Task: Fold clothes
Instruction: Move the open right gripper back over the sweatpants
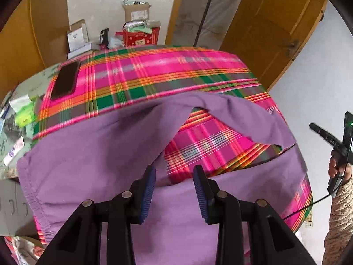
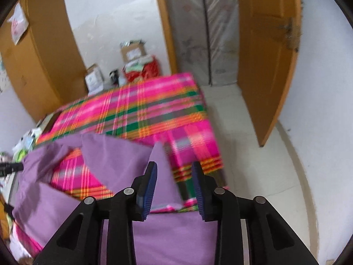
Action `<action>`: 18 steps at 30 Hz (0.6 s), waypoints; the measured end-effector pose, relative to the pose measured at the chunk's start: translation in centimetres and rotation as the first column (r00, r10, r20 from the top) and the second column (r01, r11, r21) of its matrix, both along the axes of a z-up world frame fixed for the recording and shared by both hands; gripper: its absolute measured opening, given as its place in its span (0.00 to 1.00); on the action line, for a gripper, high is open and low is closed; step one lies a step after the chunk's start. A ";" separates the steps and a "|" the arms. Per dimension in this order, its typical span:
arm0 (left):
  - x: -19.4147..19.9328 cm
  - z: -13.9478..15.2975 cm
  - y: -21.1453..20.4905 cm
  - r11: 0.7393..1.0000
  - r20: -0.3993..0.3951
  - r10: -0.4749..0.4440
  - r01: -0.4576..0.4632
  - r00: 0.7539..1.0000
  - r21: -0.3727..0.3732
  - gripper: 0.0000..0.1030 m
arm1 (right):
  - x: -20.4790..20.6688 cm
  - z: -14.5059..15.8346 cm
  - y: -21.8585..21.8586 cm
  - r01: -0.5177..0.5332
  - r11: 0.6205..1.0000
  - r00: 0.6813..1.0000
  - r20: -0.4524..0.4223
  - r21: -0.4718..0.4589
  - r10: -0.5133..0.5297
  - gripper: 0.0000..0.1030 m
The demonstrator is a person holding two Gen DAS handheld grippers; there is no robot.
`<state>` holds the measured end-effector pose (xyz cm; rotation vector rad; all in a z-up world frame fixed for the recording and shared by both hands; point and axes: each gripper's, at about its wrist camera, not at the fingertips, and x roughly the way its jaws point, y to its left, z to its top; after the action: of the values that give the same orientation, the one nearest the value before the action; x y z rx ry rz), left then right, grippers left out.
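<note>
On plaid sheet, purple trousers half folded. Our left gripper and right gripper both agape, empty. Next we pinch leg, fold.

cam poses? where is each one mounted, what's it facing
Left wrist: on the left gripper, looking along its open fingers over the purple garment on the plaid cloth; the person's right hand at the right edge.
Right wrist: on the right gripper, open, aimed at the garment's right side and the wooden door.
Shared: garment, plaid cloth, red bag.
</note>
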<state>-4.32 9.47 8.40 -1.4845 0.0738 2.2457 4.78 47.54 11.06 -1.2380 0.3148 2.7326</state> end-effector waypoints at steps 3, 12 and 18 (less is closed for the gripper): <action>-0.1 -1.6 0.4 0.998 0.000 -0.017 0.017 1.000 -0.058 0.35 | -0.6 -3.0 -0.8 -0.025 1.000 0.997 0.073 -0.010 0.026 0.33; -2.2 -5.3 2.8 0.980 -0.056 -0.015 0.003 0.998 -0.200 0.35 | -2.6 -7.1 -2.7 -0.081 0.995 0.990 0.123 0.051 0.074 0.47; -3.6 -6.6 3.2 0.967 -0.066 0.009 -0.025 0.998 -0.254 0.35 | -4.4 -8.9 -2.2 -0.055 0.996 0.987 0.155 0.072 0.043 0.48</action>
<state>-7.94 12.68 1.79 -1.5442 0.3850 2.3686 0.41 45.36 2.20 -1.4432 0.1647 2.6412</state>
